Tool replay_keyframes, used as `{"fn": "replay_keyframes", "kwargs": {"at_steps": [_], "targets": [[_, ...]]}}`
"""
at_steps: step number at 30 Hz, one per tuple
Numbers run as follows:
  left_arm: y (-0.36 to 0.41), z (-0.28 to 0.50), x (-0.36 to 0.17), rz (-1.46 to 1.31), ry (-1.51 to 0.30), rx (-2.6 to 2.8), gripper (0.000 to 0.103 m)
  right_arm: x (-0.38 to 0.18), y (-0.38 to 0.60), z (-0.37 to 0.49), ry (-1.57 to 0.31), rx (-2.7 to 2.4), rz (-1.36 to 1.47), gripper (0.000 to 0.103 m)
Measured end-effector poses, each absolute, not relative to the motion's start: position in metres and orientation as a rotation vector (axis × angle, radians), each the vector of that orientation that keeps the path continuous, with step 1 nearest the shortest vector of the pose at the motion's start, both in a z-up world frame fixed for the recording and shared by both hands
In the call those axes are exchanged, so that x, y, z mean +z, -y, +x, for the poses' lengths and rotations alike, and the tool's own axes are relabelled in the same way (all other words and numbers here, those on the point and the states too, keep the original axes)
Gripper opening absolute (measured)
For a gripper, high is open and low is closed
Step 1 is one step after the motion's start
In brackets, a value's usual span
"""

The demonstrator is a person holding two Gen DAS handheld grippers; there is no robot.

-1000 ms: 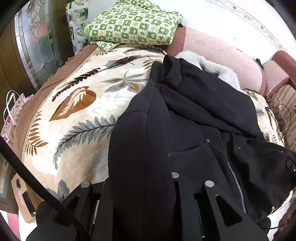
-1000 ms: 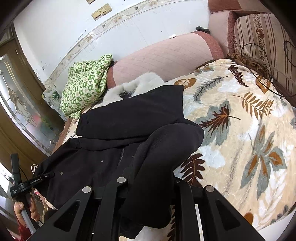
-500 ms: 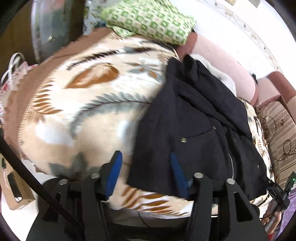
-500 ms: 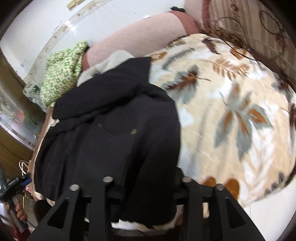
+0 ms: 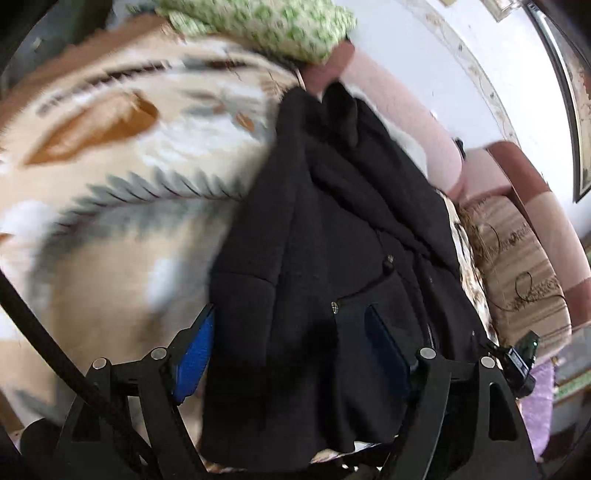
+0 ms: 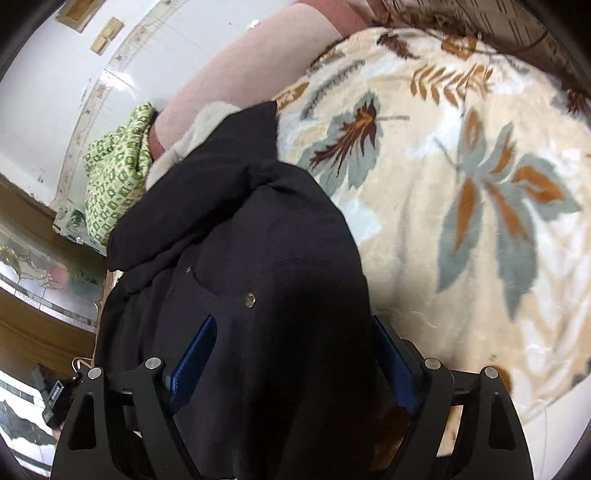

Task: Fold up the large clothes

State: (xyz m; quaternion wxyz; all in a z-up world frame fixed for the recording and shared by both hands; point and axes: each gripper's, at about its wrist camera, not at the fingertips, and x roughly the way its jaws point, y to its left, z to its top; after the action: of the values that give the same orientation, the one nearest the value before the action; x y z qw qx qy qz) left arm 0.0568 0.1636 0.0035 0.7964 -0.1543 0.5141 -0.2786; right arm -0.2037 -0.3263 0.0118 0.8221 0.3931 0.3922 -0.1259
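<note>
A large black coat (image 5: 332, 229) with a pale fur collar lies lengthwise on a leaf-patterned blanket (image 5: 110, 192), both sleeves folded in over its front. My left gripper (image 5: 291, 347) is open, its blue pads spread either side of the coat's lower left part. In the right wrist view the coat (image 6: 236, 236) fills the middle. My right gripper (image 6: 295, 354) is open too, its pads spread wide over the coat's lower right part. Neither gripper holds cloth.
A green-and-white patterned cushion (image 5: 266, 26) lies at the head of the bed beside a pink bolster (image 6: 243, 70). A striped sofa cushion with cables (image 5: 517, 266) sits to the right. The blanket (image 6: 480, 184) stretches to the right of the coat.
Both grippers were shut on the coat's sleeves a second ago. They laid the sleeves over the coat's front and opened, and both cameras now sit lower and closer to the hem.
</note>
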Motion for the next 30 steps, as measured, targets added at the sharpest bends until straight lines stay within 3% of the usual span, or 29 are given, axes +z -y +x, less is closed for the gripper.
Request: {"fn": "replay_keyframes", "kwargs": {"at_steps": [11,12,13,14,15,16,19,30], "targets": [[-0.143,0.034,-0.021,-0.365,-1.142,-0.664,0.083,0.002,0.282,-0.199,-0.921,-0.185,0.730,0.087],[-0.146,0.032,-0.020,-0.365,-1.146,-0.661,0.078,0.003,0.278,-0.200,-0.926,-0.191,0.710,0.083],[-0.143,0.028,-0.019,-0.337,-1.152,-0.627,0.058,0.003,0.275,-0.201,-0.929,-0.197,0.697,0.073],[-0.141,0.025,-0.019,-0.283,-1.158,-0.573,0.045,0.003,0.271,-0.202,-0.931,-0.201,0.682,0.067],[-0.138,0.025,-0.018,-0.242,-1.164,-0.528,0.030,0.004,0.269,-0.201,-0.931,-0.204,0.667,0.055],[-0.138,0.024,-0.015,-0.242,-1.162,-0.511,0.024,0.006,0.269,-0.201,-0.930,-0.202,0.659,0.041],[-0.141,0.023,0.003,-0.280,-1.135,-0.503,0.018,0.022,0.270,-0.199,-0.905,-0.183,0.643,0.024],[-0.129,0.040,0.100,-0.333,-0.933,-0.542,0.017,0.113,0.285,-0.169,-0.704,-0.067,0.671,0.015]]}}
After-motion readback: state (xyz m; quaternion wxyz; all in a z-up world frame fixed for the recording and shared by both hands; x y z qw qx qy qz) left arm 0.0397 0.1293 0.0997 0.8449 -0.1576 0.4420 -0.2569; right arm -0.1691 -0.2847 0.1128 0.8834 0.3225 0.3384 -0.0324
